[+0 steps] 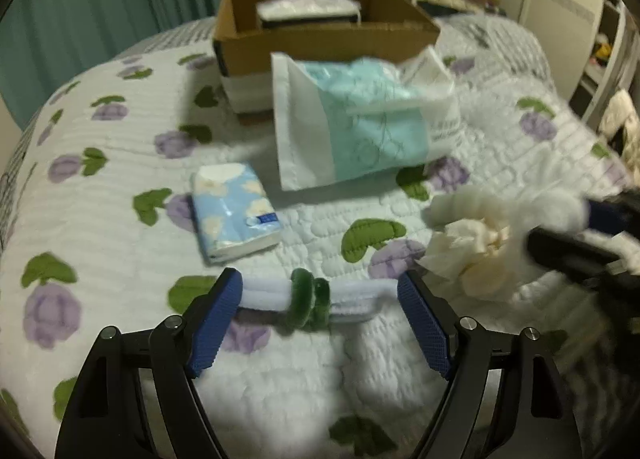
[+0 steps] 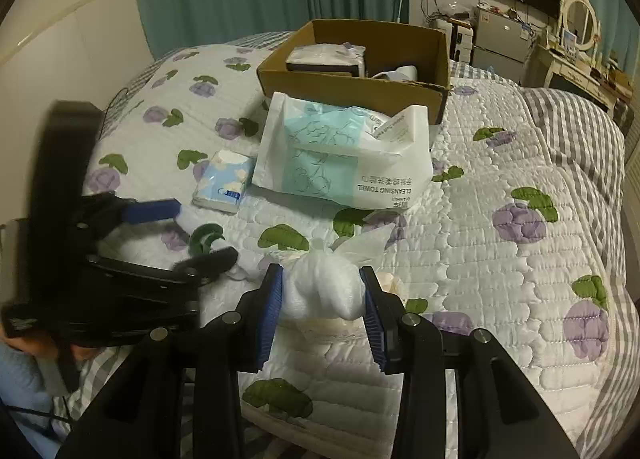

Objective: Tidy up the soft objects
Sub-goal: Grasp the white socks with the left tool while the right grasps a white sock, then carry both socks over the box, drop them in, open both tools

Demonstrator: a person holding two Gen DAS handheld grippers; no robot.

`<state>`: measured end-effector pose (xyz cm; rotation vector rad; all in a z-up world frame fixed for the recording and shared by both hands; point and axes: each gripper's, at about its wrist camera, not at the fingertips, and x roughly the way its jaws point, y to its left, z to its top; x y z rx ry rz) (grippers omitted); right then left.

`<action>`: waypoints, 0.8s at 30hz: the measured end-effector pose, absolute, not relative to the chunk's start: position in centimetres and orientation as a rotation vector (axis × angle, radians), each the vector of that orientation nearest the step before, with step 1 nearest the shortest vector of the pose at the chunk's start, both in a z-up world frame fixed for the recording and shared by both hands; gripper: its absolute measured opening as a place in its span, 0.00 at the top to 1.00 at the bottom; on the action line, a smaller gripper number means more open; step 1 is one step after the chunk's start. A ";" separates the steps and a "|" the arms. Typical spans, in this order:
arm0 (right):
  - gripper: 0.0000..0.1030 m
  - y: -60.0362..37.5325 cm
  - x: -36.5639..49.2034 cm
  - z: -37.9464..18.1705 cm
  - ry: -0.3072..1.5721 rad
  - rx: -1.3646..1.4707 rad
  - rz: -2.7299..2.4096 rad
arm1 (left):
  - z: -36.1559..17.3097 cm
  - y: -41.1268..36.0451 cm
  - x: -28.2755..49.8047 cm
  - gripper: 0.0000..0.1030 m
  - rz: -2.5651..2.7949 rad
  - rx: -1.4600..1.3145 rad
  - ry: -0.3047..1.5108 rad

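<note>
White roll (image 1: 308, 297) lies crosswise between the left gripper's (image 1: 320, 319) released fingers.
Right gripper (image 2: 323, 295) grasps a white bundle (image 2: 324, 291); box (image 2: 352, 87) lies ahead.

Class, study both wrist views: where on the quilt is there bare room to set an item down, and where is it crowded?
Free: the wide stretch of quilt right of the cleansing towel pack, and the patch left of the tissue packet. Crowded: the near middle, where the left gripper and right gripper work, and before the cardboard box.
</note>
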<state>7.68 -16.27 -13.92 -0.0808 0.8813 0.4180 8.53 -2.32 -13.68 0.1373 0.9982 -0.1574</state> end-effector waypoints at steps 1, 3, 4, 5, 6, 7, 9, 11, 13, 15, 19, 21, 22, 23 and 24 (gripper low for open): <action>0.62 -16.5 7.7 -13.8 0.875 -0.074 0.417 | -14.4 -2.5 8.8 0.22 -0.146 0.158 1.017; 0.62 -16.9 7.7 -13.5 0.869 -0.072 0.410 | -15.0 -2.7 8.7 0.22 -0.140 0.183 1.015; 0.62 -17.0 7.7 -13.5 0.868 -0.070 0.407 | -15.2 -2.7 8.6 0.22 -0.142 0.192 1.013; 0.62 -17.1 7.8 -13.5 0.870 -0.064 0.405 | -15.4 -2.8 8.4 0.24 -0.145 0.201 1.016; 0.62 -17.2 7.8 -13.6 0.873 -0.058 0.404 | -15.6 -2.8 8.3 0.24 -0.146 0.208 1.019; 0.62 -17.1 7.8 -13.6 0.874 -0.058 0.403 | -15.8 -2.8 8.1 0.24 -0.150 0.213 1.024; 0.62 -16.9 7.6 -13.5 0.872 -0.068 0.401 | -16.0 -2.6 7.8 0.27 -0.156 0.210 1.035; 0.62 -17.0 7.6 -13.5 0.867 -0.072 0.403 | -16.1 -2.4 7.7 0.33 -0.157 0.202 1.044; 0.62 -17.0 7.3 -13.3 0.862 -0.076 0.401 | -15.9 -2.2 7.6 0.40 -0.168 0.185 1.039; 0.62 -16.9 7.0 -13.1 0.858 -0.079 0.399 | -15.8 -2.4 7.5 0.55 -0.209 0.168 1.040; 0.62 -17.1 6.1 -12.6 0.847 -0.079 0.392 | -15.6 -2.8 7.1 0.65 -0.209 0.192 1.016; 0.62 -17.2 5.8 -12.2 0.841 -0.078 0.390 | -14.8 -2.8 6.7 0.80 -0.224 0.185 0.987; 0.62 -17.2 5.6 -12.1 0.838 -0.077 0.388 | -14.4 -2.8 6.6 0.82 -0.232 0.177 0.976; 0.62 -17.2 5.5 -11.8 0.832 -0.079 0.386 | -13.8 -2.9 6.4 0.84 -0.233 0.178 0.963; 0.62 -17.2 5.3 -11.5 0.825 -0.082 0.384 | -13.4 -2.9 6.4 0.86 -0.235 0.181 0.953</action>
